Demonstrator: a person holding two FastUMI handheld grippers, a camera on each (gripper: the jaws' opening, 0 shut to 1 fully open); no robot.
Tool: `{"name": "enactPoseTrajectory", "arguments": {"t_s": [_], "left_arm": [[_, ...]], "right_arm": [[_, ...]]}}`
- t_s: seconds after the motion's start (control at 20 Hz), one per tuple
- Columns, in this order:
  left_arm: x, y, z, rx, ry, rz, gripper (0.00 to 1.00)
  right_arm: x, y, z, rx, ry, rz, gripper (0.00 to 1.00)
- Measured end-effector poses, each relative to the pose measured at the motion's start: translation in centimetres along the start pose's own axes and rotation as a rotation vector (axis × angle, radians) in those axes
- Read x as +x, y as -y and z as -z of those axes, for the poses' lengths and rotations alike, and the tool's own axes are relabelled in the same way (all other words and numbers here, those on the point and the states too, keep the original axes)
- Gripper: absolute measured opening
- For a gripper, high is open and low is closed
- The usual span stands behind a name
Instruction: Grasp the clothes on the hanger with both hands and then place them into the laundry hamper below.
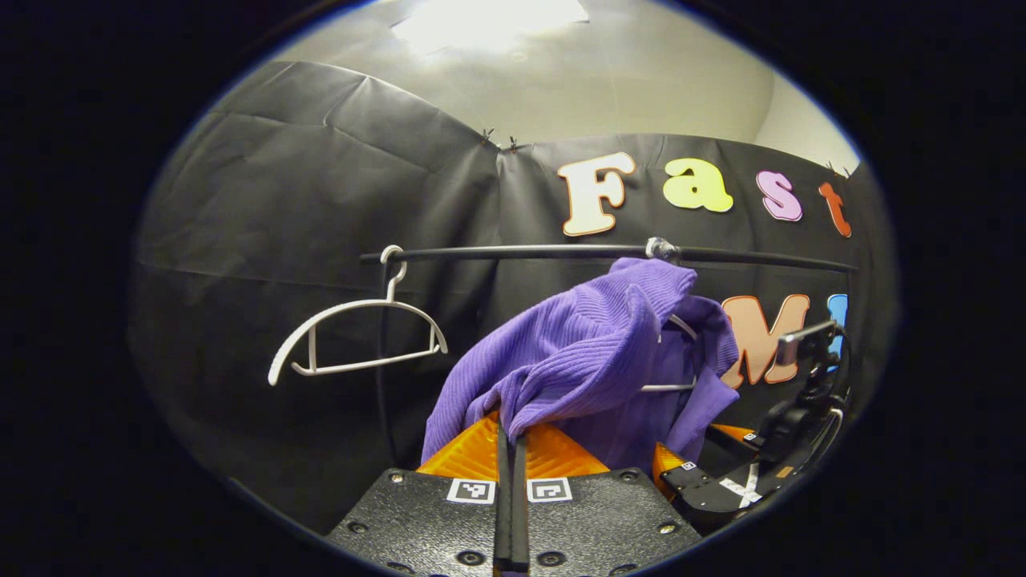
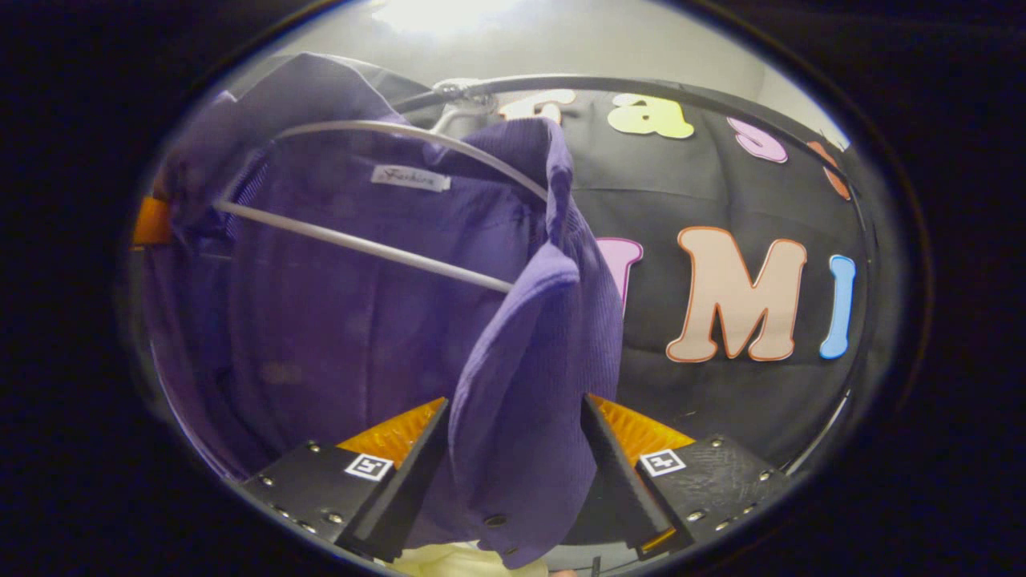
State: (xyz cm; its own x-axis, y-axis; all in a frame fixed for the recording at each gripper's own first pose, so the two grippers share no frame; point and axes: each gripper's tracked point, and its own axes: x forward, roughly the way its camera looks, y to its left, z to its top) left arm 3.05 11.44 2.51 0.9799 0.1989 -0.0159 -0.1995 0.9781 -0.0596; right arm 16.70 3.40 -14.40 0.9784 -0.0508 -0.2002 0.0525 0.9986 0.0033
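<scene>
A purple ribbed garment (image 1: 577, 353) hangs half pulled off a white hanger (image 2: 361, 244) on the black rail (image 1: 561, 252). Its left shoulder is bunched and dragged down to my left gripper (image 1: 510, 429), whose fingers are shut on a fold of the cloth. In the right gripper view the garment (image 2: 337, 320) hangs open-fronted, its inside and neck label facing me. My right gripper (image 2: 513, 401) stands open, with the garment's front edge hanging between its fingers. The right gripper's body (image 1: 721, 485) also appears low on the right in the left gripper view, beside the garment.
An empty white hanger (image 1: 353, 336) hangs on the rail to the left of the garment. The rail (image 2: 641, 84) curves overhead in the right gripper view. Black booth cloth stands close behind. Something pale (image 2: 457, 561) peeks out below the right gripper's fingers.
</scene>
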Motion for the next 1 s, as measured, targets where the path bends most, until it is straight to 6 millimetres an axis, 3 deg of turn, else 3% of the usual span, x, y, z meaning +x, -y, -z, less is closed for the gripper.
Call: {"name": "enactPoseTrajectory", "arguments": {"t_s": [0.45,0.5,0.65,0.8,0.9,1.0], "left_arm": [[-0.2,-2.9,-2.5,-0.023,0.046,-0.080,0.00],[-0.2,-3.2,-2.6,-0.020,0.048,-0.087,0.00],[-0.3,-3.6,-3.0,-0.021,0.054,-0.102,0.00],[-0.2,-4.3,-3.5,-0.025,0.067,-0.119,0.01],[-0.1,-4.8,-3.8,-0.017,0.070,-0.134,0.00],[-0.1,-5.4,-4.1,-0.014,0.074,-0.151,0.00]], "right_arm": [[3.7,2.4,1.7,0.000,-0.040,0.062,0.94],[3.7,2.4,1.7,-0.001,-0.047,0.063,0.81],[4.0,2.8,2.2,0.004,-0.076,0.062,0.68],[3.6,3.3,2.2,0.020,-0.085,0.058,0.31],[3.5,4.7,2.3,0.007,-0.084,0.096,0.31],[3.1,5.5,1.7,0.010,-0.079,0.105,0.10]]}}
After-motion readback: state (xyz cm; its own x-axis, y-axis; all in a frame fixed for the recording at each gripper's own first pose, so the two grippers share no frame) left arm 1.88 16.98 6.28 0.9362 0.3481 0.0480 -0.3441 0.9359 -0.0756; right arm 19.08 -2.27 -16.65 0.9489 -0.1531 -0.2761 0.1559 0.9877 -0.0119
